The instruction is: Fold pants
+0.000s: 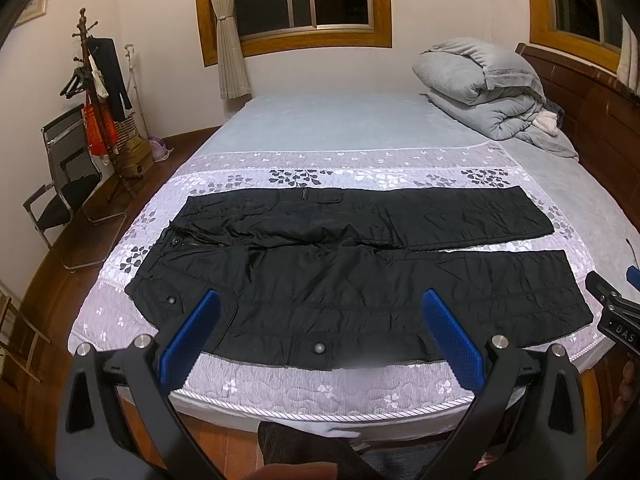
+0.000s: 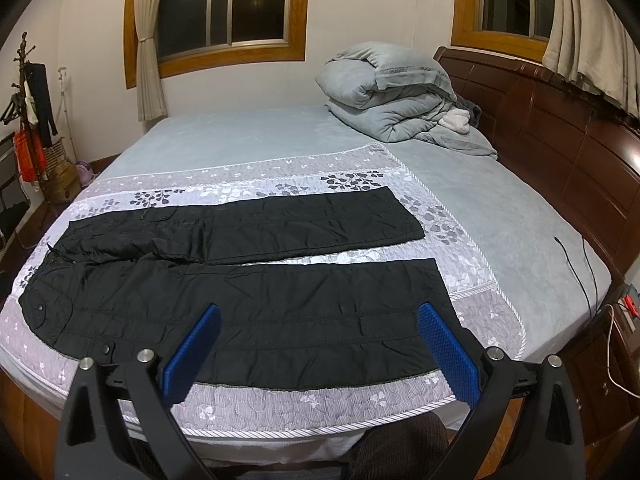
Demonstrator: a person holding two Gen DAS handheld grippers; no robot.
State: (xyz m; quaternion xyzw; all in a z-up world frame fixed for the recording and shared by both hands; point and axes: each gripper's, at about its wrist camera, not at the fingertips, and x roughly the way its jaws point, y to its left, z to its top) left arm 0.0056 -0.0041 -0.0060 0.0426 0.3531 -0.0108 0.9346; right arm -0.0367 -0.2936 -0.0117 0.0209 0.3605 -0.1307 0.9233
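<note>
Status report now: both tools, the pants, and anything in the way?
Left tool open, empty, above near bed edge. Right tool open, empty. Black pants flat on bed, legs apart, unfolded. Gray duvet heaped far back, not in the way.

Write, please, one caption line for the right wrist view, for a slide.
Open right gripper above black pants spread flat on the bed, legs apart, before folding.

Right gripper [image 1: 618, 312] cut by the frame edge, jaws unreadable

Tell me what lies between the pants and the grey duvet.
Only bare bed cover: floral band, then plain blue, between the pants and the duvet. Right wrist view shows it best.
</note>
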